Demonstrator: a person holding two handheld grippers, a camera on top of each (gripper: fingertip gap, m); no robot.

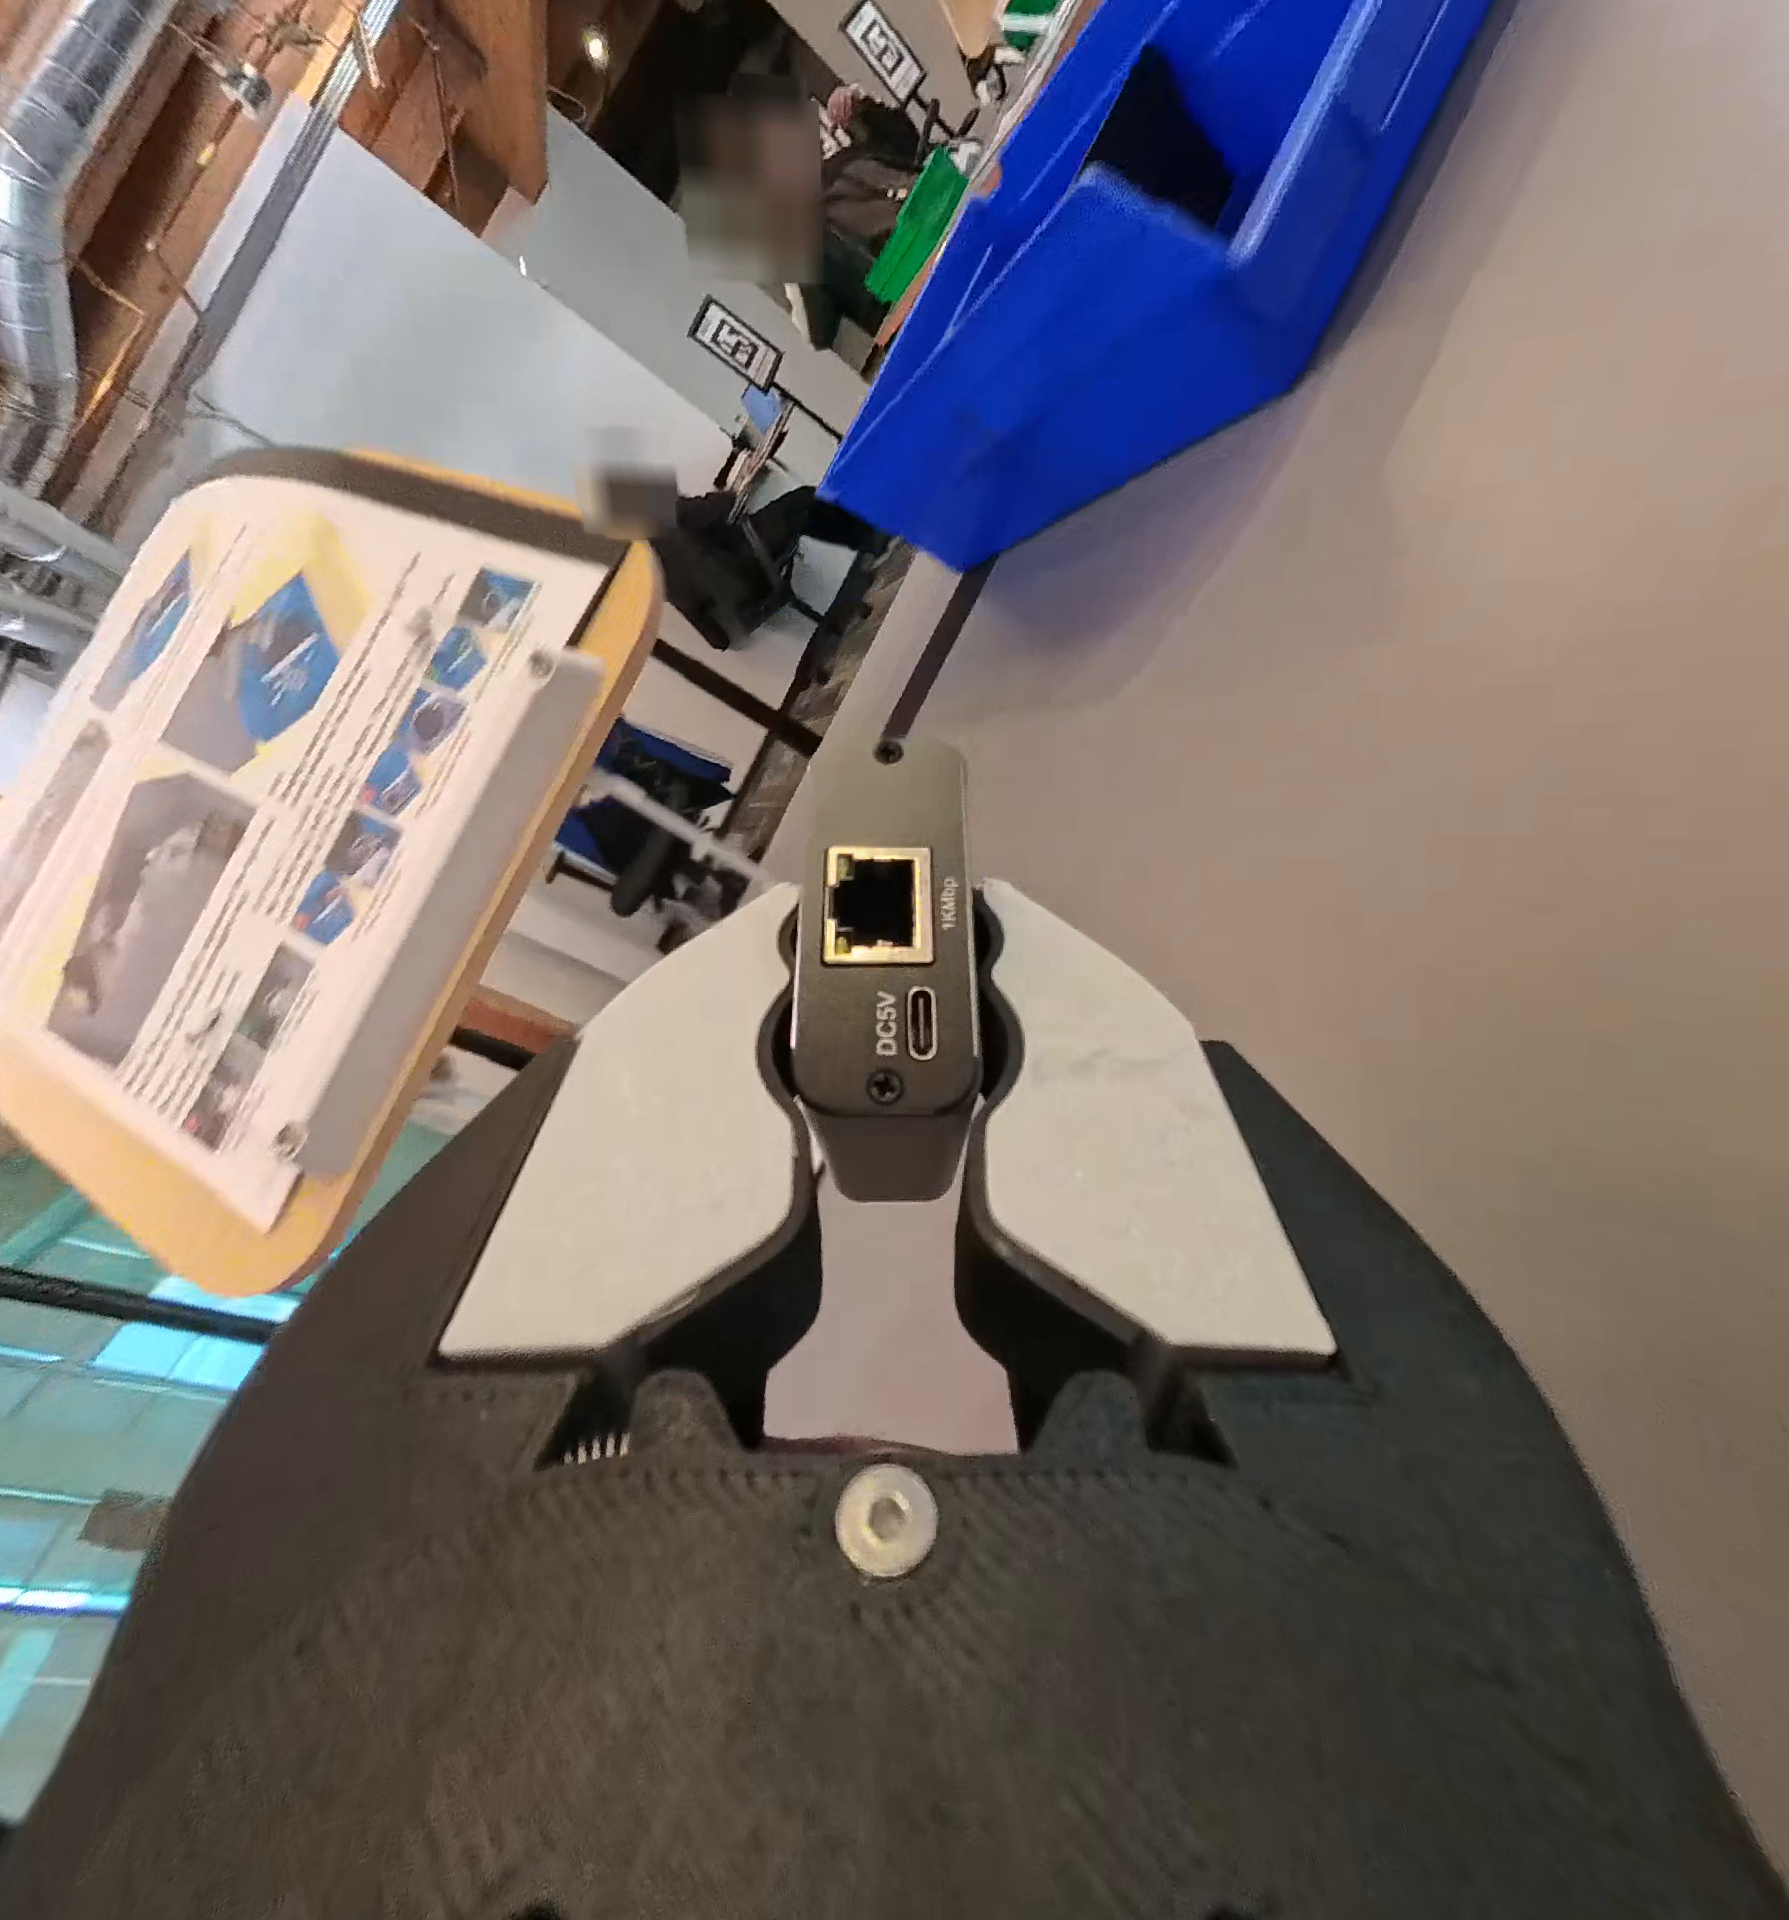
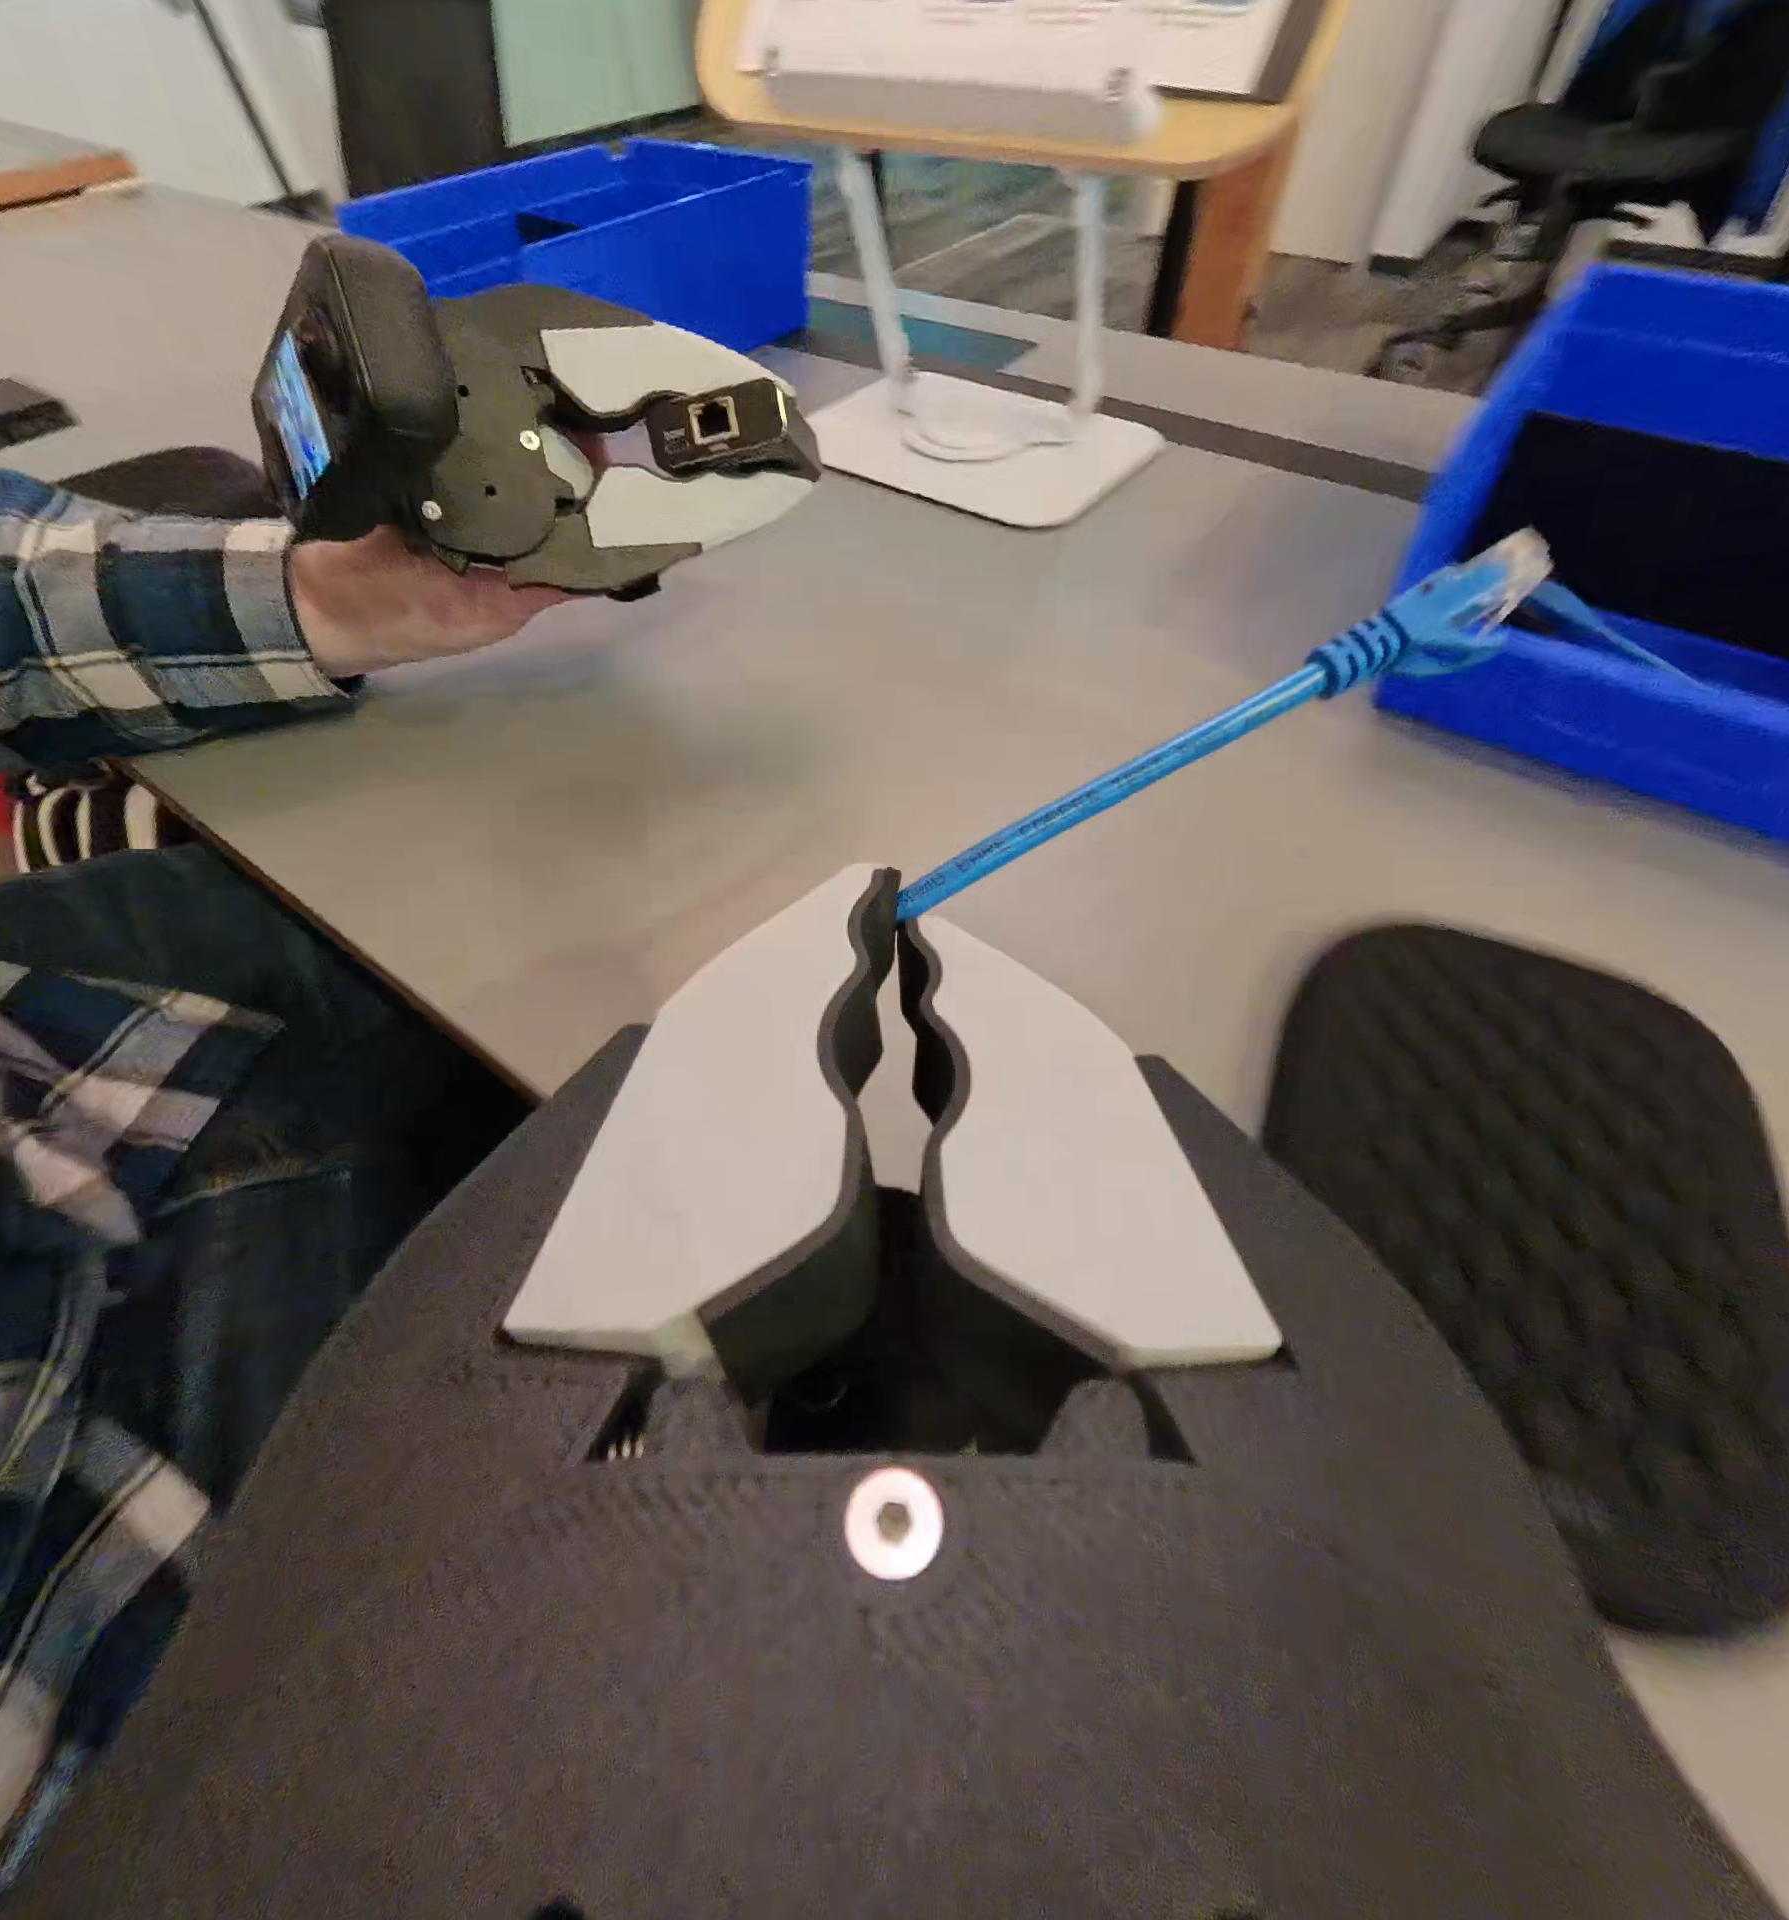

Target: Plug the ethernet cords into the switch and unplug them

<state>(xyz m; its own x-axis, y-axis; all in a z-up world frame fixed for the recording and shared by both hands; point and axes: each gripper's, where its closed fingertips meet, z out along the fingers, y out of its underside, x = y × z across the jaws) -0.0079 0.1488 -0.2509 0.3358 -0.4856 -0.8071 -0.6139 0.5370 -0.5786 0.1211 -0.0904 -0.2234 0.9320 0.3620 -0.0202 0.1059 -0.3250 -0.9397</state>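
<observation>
My left gripper (image 1: 885, 940) is shut on a small dark metal switch (image 1: 885, 997), held off the grey table (image 1: 1389, 935). The switch's end face with one empty ethernet port (image 1: 874, 906) points away from the camera. The same gripper (image 2: 708, 436) and switch (image 2: 724, 426) show in the right wrist view at upper left, held up by a hand in a plaid sleeve. My right gripper (image 2: 895, 914) is shut on a blue ethernet cord (image 2: 1129, 790) at its fingertips. The cord sticks out up and to the right. Its clear plug (image 2: 1492, 582) hangs in the air by a blue bin (image 2: 1596, 717).
A second blue bin (image 2: 661, 223) stands at the table's far side, and shows in the left wrist view (image 1: 1129, 312). A document stand (image 2: 983, 436) with a printed sheet (image 1: 246, 790) sits behind. A black textured pad (image 2: 1534, 1268) lies at right. The table's near edge runs at left. Left tips to right tips: about 30 centimeters.
</observation>
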